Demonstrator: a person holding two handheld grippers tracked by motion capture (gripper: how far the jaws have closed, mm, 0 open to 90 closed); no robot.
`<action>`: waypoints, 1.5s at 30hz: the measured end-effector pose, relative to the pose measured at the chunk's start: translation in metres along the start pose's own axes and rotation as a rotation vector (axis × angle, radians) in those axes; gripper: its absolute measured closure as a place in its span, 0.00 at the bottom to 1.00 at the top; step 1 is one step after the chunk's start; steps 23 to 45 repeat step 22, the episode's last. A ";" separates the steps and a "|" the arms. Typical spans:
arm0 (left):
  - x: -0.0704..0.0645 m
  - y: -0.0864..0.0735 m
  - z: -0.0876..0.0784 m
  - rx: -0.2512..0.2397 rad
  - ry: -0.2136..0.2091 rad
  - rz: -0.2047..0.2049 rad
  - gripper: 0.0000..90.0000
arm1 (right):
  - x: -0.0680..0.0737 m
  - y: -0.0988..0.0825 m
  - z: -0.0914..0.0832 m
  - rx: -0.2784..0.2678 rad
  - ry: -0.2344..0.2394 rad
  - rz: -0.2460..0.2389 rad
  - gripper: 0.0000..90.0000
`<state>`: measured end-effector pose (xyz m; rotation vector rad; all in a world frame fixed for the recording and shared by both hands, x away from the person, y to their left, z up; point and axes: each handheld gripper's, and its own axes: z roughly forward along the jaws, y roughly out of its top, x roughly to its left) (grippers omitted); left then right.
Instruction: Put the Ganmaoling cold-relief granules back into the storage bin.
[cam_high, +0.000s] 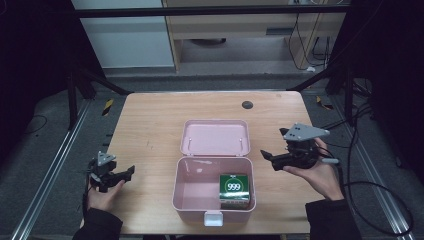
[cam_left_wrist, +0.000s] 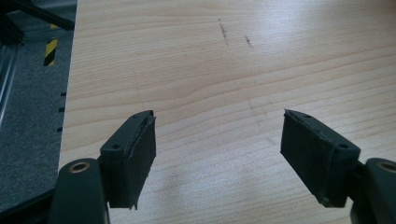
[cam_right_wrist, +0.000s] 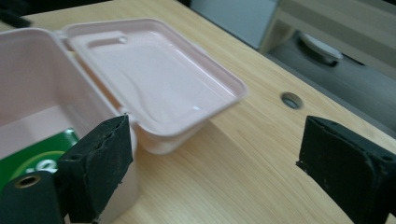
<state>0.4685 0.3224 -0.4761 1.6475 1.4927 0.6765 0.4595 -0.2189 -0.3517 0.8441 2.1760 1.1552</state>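
Two grippers, both empty. Left gripper (cam_high: 131, 171) parked at 9 o'clock of the pink box (cam_high: 176, 187), well apart from it, jaws spread wide over bare table (cam_high: 150, 120); same wide gap in the left gripper view (cam_left_wrist: 217, 149), nothing but wood grain between the pads. Right gripper (cam_high: 267, 159) held at 3 o'clock of the box, just beside its wall, jaws pointing at it and standing apart with nothing between them; in the right gripper view (cam_right_wrist: 210, 158), only tabletop in the gap.

Green carton (cam_high: 234, 189), marked 999, lying flat inside the box, tucked into the corner toward 4 o'clock, touching the right wall and near the front one. Rest of the box floor bare. Lid (cam_high: 215, 137) thrown fully back at 12 o'clock, resting flat on the table, hinged to the rear rim. White latch tab (cam_high: 213, 218) hanging at 6 o'clock on the front wall.

Judging by this: carton loaded and let go, packing step done, lid not yet closed. Probably next: reach to the lid's far edge at 12 o'clock, hook or pinch it, swing it over toward 6 o'clock until seated on the rim. Worth steadying the box from 9 o'clock with the idle gripper, since a light plastic box may slide or tip when the lid is lifted.
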 end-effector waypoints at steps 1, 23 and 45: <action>0.000 0.000 0.000 -0.001 0.000 -0.001 0.29 | -0.002 -0.007 0.000 -0.004 -0.021 0.020 0.10; 0.003 -0.002 0.006 0.012 0.020 -0.003 0.28 | -0.047 -0.126 0.038 0.119 -0.294 0.358 0.09; 0.003 -0.002 0.006 0.012 0.020 -0.003 0.28 | -0.047 -0.126 0.038 0.119 -0.294 0.358 0.09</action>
